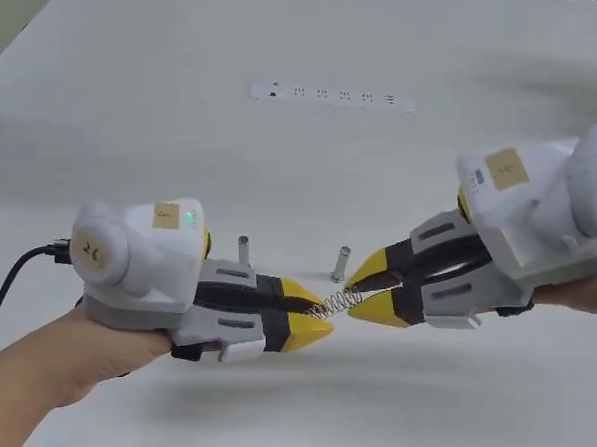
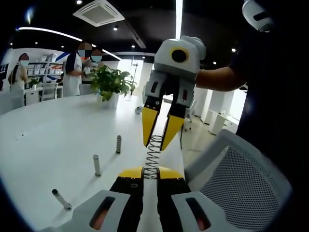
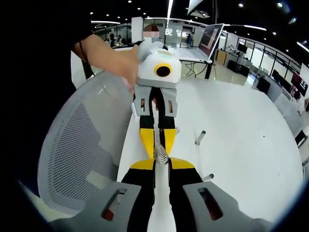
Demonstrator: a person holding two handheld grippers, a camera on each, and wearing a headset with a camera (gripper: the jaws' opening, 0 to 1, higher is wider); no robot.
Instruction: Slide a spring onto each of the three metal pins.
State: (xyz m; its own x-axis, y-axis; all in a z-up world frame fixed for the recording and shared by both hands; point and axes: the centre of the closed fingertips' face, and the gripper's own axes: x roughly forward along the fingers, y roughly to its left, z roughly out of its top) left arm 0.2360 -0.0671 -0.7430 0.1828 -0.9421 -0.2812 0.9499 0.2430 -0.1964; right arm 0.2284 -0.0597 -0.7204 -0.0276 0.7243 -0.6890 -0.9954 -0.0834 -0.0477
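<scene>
Left claw [image 1: 324, 312]: jaws narrow, nipping one end of spring [image 1: 336, 303]. Spring in air above table [image 1: 173, 120], spanning gap between claw tips, apart from pins. Right claw [image 1: 350, 297]: tip to tip with left, jaws parted one spring's width, clamping other end. Behind, upright on table: left pin [image 1: 244, 248], right pin [image 1: 340, 263]. Third pin [image 2: 61, 199] in left gripper view. Power strip [image 1: 330, 95] far back.

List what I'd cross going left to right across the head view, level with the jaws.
cable → left gripper → spring, held between the two pairs of jaws → right gripper
</scene>
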